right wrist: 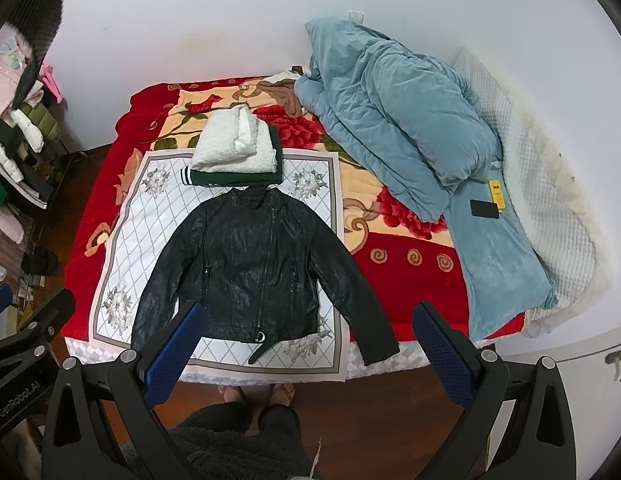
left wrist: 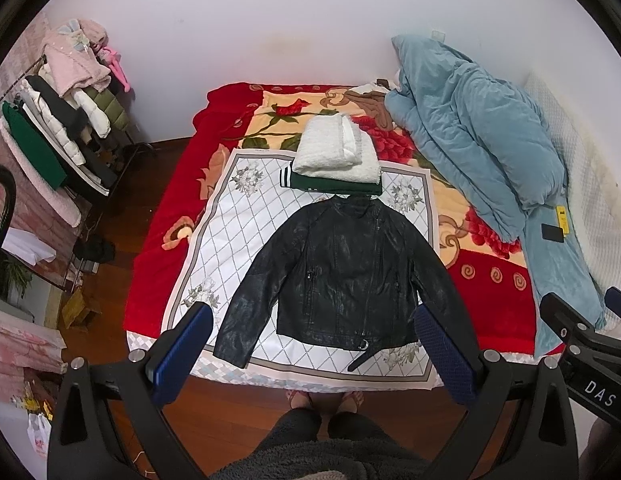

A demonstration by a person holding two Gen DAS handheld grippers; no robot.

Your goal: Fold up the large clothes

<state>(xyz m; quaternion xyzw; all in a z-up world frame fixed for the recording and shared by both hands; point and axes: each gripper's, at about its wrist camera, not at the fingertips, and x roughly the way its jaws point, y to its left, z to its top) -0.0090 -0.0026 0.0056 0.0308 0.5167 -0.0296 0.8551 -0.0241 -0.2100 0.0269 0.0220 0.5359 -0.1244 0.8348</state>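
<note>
A black leather jacket (left wrist: 342, 276) lies flat, front up, sleeves spread, on a white patterned cloth (left wrist: 238, 224) on the bed; it also shows in the right wrist view (right wrist: 250, 272). Behind its collar sits a stack: a folded white fluffy garment (left wrist: 336, 148) on a folded green one (left wrist: 334, 186). My left gripper (left wrist: 312, 354) is open and empty, held high above the bed's near edge. My right gripper (right wrist: 306, 354) is open and empty at the same height; its body shows at the left wrist view's right edge (left wrist: 590, 340).
A bunched blue duvet (right wrist: 398, 120) with a black phone (right wrist: 484, 208) and a yellow item (right wrist: 496, 192) fills the bed's right side. A clothes rack (left wrist: 58, 128) stands at the left. The person's feet (left wrist: 324, 398) are on the wooden floor at the bed's edge.
</note>
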